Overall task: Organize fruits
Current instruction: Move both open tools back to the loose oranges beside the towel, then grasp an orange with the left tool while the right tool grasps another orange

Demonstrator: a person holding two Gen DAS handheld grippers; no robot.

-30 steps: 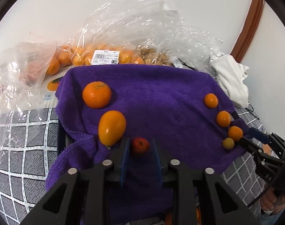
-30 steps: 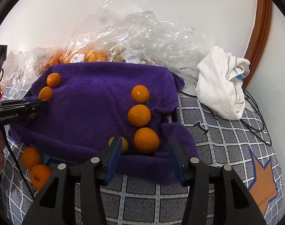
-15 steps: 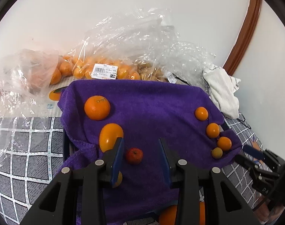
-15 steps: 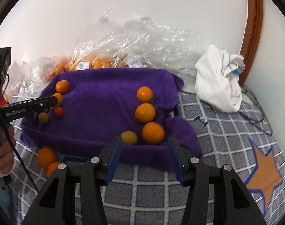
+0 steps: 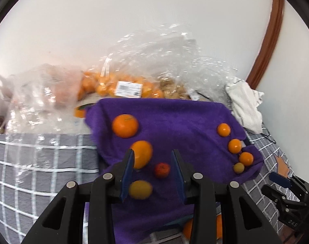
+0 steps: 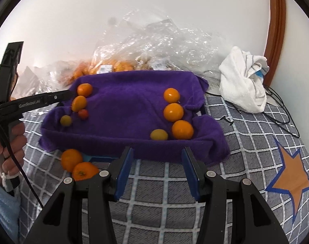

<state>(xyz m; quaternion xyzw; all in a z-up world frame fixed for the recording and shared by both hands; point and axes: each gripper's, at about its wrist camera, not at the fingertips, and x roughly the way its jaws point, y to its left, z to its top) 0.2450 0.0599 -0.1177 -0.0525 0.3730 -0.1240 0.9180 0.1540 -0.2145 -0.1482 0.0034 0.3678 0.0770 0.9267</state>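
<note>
Purple towel over a half-hidden blue tray; both grippers' fingers apart, empty.

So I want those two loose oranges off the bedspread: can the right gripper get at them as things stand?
Probably yes. The right gripper is open and empty, and the two oranges lie uncovered just left of it, below the purple towel.

White wall, brown wooden trim (right side)

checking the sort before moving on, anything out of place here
Yes. Two oranges lie off the purple towel, on the checked cloth by its near left edge, while the other fruit sits in two groups on the towel. One small red fruit stands out among the orange ones.
</note>
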